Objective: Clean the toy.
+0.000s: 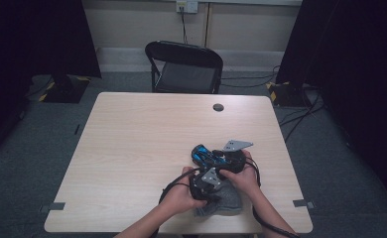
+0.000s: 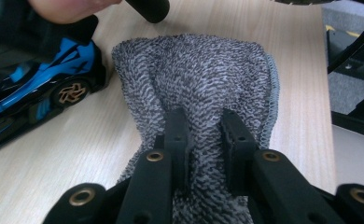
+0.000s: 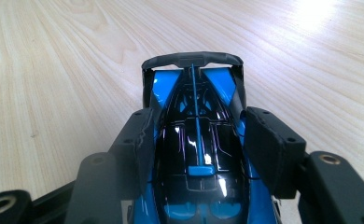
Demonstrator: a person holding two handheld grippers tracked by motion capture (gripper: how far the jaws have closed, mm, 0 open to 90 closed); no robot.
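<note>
Grey terry cloth (image 2: 194,88), pinched in the left tool (image 2: 203,140) near the desk's (image 1: 132,148) front edge, could snag the blue toy car (image 3: 199,154) and drag it askew in the right tool's (image 3: 199,140) clamp.

One table (image 1: 132,148) bearing one toy car (image 1: 201,153) and one grey cloth (image 1: 226,203), two grippers, left (image 1: 204,186) and right (image 1: 221,158), with one chair (image 1: 184,67) beyond.
</note>
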